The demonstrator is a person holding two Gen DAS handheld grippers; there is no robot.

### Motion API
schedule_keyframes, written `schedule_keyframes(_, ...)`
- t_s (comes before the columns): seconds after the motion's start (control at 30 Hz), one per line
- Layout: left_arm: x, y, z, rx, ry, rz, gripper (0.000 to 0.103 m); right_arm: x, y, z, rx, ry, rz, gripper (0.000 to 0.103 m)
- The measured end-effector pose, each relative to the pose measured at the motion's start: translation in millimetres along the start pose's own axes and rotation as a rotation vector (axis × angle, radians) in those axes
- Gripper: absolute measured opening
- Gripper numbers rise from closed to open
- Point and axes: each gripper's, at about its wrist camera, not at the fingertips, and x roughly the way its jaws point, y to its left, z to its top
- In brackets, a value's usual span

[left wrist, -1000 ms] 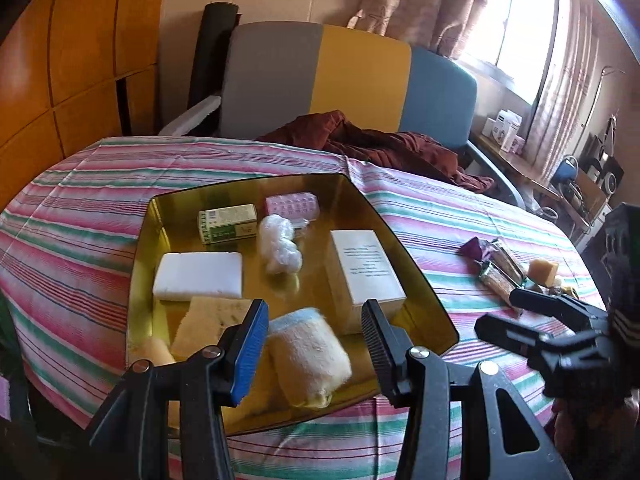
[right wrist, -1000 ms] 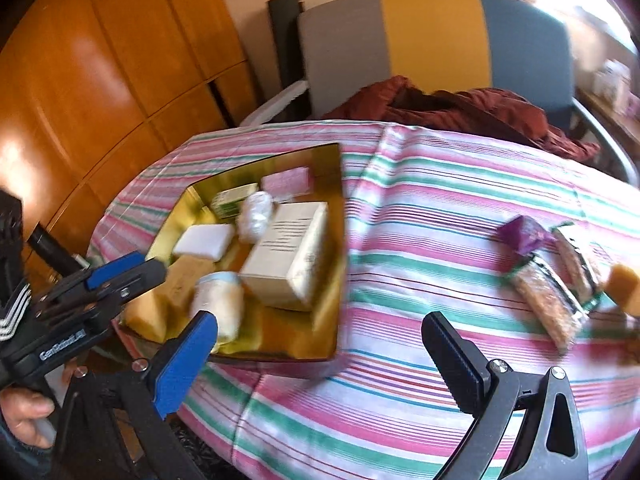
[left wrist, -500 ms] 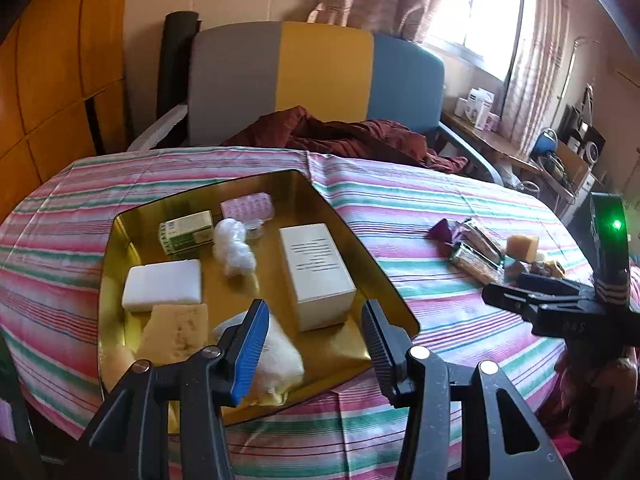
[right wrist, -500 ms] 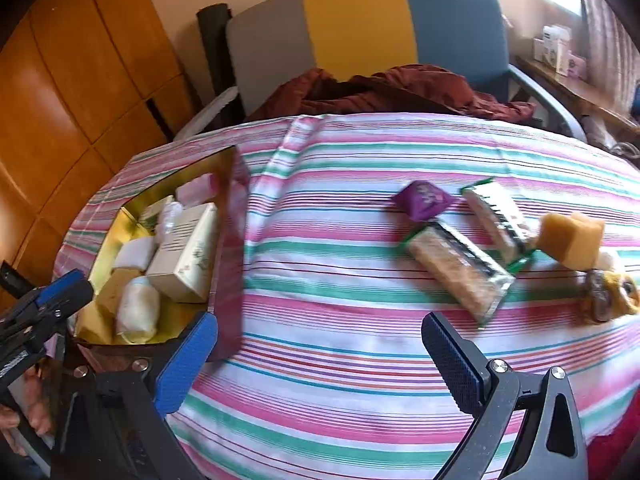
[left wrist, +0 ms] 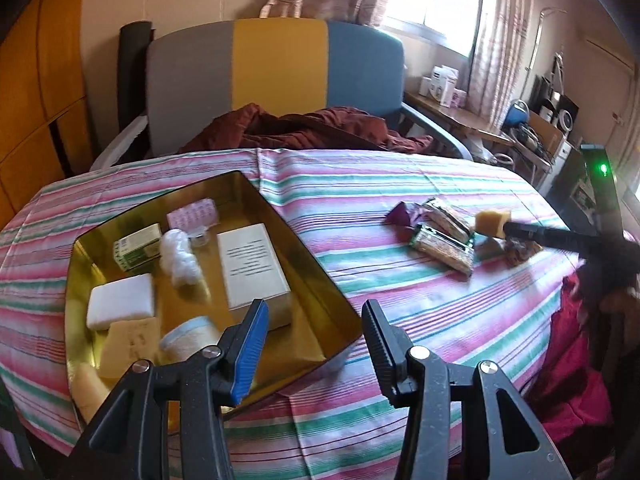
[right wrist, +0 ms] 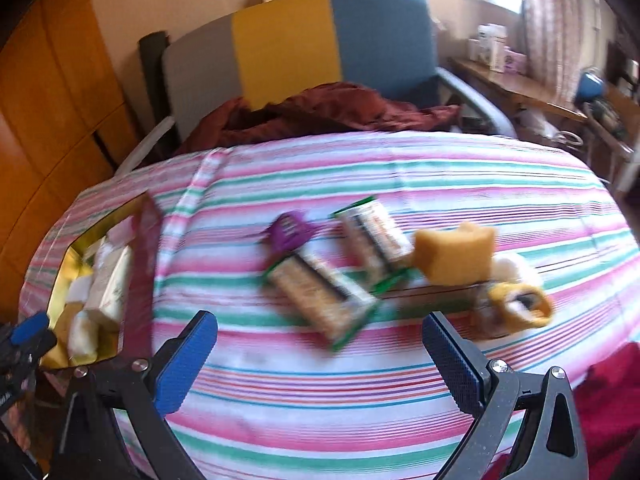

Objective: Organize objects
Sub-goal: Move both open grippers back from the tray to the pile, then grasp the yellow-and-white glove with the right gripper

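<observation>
- Gripper jaws on the right gripper (right wrist: 320,354) stand wide apart, empty, above the striped bench (right wrist: 400,420).
- Left gripper (left wrist: 314,344) is also open and empty, near the gold tray (left wrist: 316,264).
- Just beyond lie snack bars (right wrist: 320,296), a purple packet (right wrist: 289,233) and a sponge (right wrist: 454,256), unsorted.
- The tray already holds boxes and sponges; this loose cluster remains.
</observation>
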Motion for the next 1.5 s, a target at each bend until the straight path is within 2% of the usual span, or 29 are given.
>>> schedule_keyframes(0.37,23.4,-40.6,5.2,0.086,0.068,-0.051,0.049,-5.9,-97.9,19.0,0.13,-0.07,-0.158,0.103)
schedule_keyframes(0.67,56.0,-83.2,8.8,0.159,0.15,-0.108,0.049,-9.0,-166.9,6.9,0.38,-0.092,-0.184,0.103)
schedule_keyframes(0.83,80.8,-95.9,11.2,0.144,0.22,-0.136,0.049,-4.9,-175.3,3.7,0.432,-0.065,-0.181,0.103)
schedule_keyframes(1.03,101.7,-104.6,15.7,0.124,0.276,-0.164,0.049,3.9,-179.0,1.5,0.46,-0.036,-0.138,0.103)
schedule_keyframes(1.1,105.4,-109.0,20.6,0.125,0.275,-0.173,0.049,10.4,-178.4,0.5,0.462,-0.016,-0.112,0.103)
schedule_keyframes(1.3,110.0,-128.3,39.2,0.158,0.248,-0.218,0.049,37.7,-163.8,-2.7,0.364,0.096,-0.115,0.103)
schedule_keyframes(1.5,111.1,-153.9,55.7,0.231,0.208,-0.283,0.049,47.8,-160.7,-5.2,0.326,0.115,-0.121,0.102)
